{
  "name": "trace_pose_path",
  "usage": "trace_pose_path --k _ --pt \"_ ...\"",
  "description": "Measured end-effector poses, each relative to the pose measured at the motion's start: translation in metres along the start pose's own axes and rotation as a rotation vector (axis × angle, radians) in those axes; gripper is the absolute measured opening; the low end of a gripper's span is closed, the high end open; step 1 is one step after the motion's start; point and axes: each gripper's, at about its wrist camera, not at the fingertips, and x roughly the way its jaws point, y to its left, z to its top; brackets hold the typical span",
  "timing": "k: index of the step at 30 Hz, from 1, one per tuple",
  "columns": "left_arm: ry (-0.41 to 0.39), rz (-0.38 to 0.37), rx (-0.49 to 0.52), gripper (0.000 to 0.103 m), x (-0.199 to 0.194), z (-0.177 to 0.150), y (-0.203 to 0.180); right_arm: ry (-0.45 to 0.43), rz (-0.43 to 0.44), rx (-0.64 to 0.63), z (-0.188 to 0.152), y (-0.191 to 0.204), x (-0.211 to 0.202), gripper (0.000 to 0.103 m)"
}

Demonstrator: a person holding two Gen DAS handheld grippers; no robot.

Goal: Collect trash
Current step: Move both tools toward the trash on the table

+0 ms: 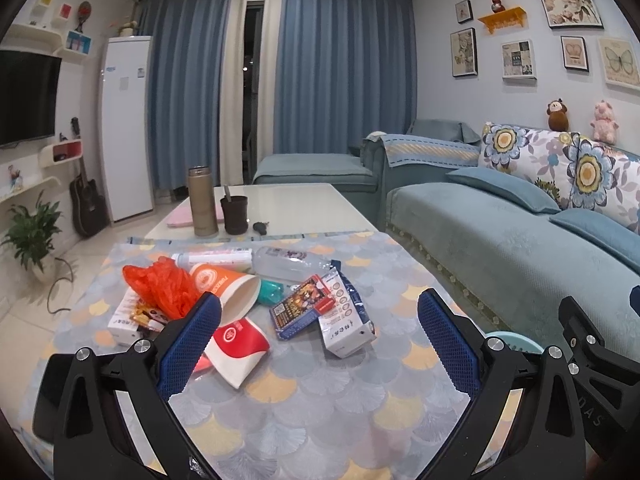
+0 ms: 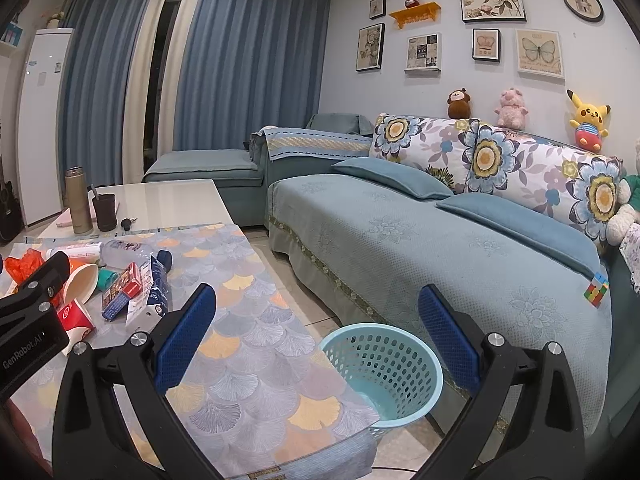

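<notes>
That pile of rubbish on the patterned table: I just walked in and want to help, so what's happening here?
A person holds two grippers above the fan-patterned tablecloth. The left gripper hangs open over the pile: crumpled orange plastic bag, two red-and-white paper cups, clear plastic bottle and small cartons. The right gripper is open above the pale blue plastic basket on the floor by the sofa. Nothing is picked up.

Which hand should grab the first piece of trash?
Probably the left. The left gripper is open right over the trash pile, near the red paper cup. The right gripper faces the blue basket.
</notes>
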Motion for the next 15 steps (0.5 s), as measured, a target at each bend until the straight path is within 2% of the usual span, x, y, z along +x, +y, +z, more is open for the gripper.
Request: trace_pose_path --k 15 --pt "-0.002 -0.001 0.0 0.096 0.0001 -0.001 0.0015 0.011 0.004 -0.008 -0.0013 0.0056 0.0038 0.096"
